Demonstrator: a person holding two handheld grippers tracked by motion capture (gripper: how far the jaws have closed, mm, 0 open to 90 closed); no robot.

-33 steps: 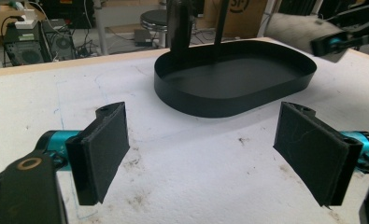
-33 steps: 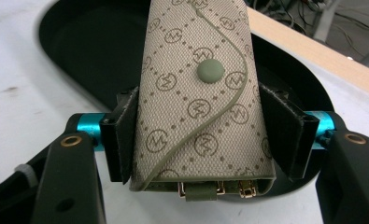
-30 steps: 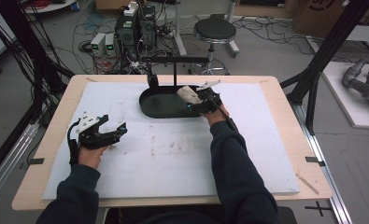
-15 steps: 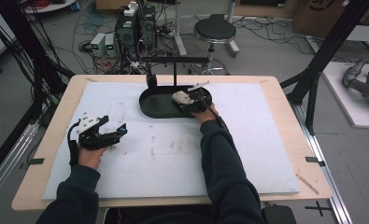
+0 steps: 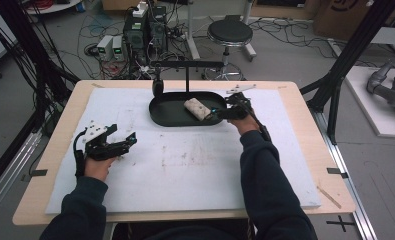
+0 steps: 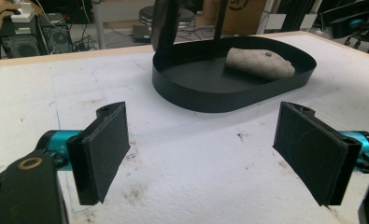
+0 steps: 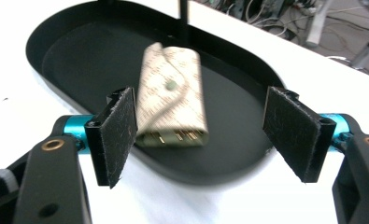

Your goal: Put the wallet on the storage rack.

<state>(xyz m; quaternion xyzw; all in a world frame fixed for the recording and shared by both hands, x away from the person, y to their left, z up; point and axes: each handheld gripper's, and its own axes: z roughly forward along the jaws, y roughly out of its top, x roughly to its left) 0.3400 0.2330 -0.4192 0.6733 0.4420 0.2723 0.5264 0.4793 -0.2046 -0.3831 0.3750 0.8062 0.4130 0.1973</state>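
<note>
Pouch (image 7: 173, 95) lies in tray (image 7: 70, 56); right gripper (image 7: 201, 135) apart.

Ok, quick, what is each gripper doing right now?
Left gripper: open, holding nothing.
Right gripper: open, jaws just opened, pouch lying free in the tray.

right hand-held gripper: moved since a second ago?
Yes. The right hand-held gripper has pulled back to the black tray's right rim. Its jaws have just been opening, and the beige pouch lies in the tray, free of the pads.
</note>
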